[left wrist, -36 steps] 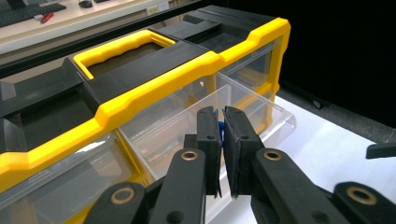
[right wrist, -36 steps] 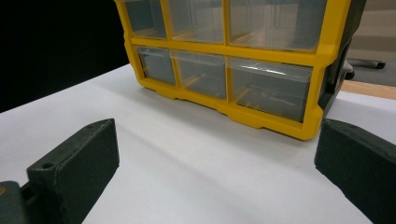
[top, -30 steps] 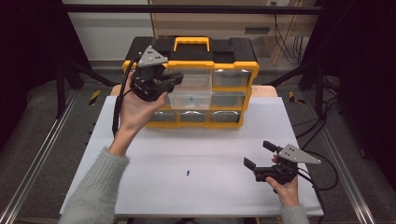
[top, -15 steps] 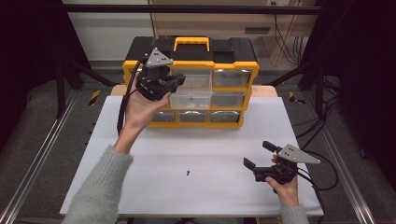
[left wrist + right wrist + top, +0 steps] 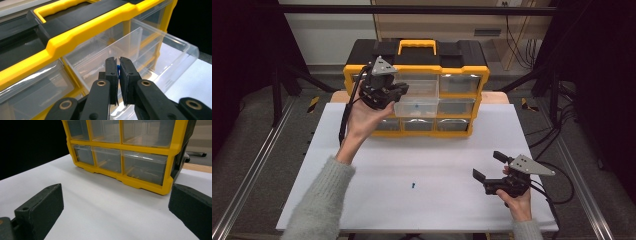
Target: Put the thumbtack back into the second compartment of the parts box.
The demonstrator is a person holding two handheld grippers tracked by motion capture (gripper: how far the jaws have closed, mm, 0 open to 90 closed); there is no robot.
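Blue small part (image 5: 117, 68) sits pinched between the nearly closed jaws of the left gripper (image 5: 118, 65), just above the pulled-out clear drawer (image 5: 417, 106) in the middle row of the yellow organiser (image 5: 462, 75). Against the pictures a second back, the left hand (image 5: 362, 117) has carried its gripper rightward and down along the organiser's front, from beside the upper-left drawers to over the open drawer; grip unchanged. Judgement: carry is nearly over, release into the drawer comes next. Another blue part (image 5: 412, 185) lies on the white table (image 5: 362, 210), well in front of the organiser. Right gripper (image 5: 488, 172) rests near the table's front right, well clear of the organiser, jaws wide apart, nothing held, unmoved.
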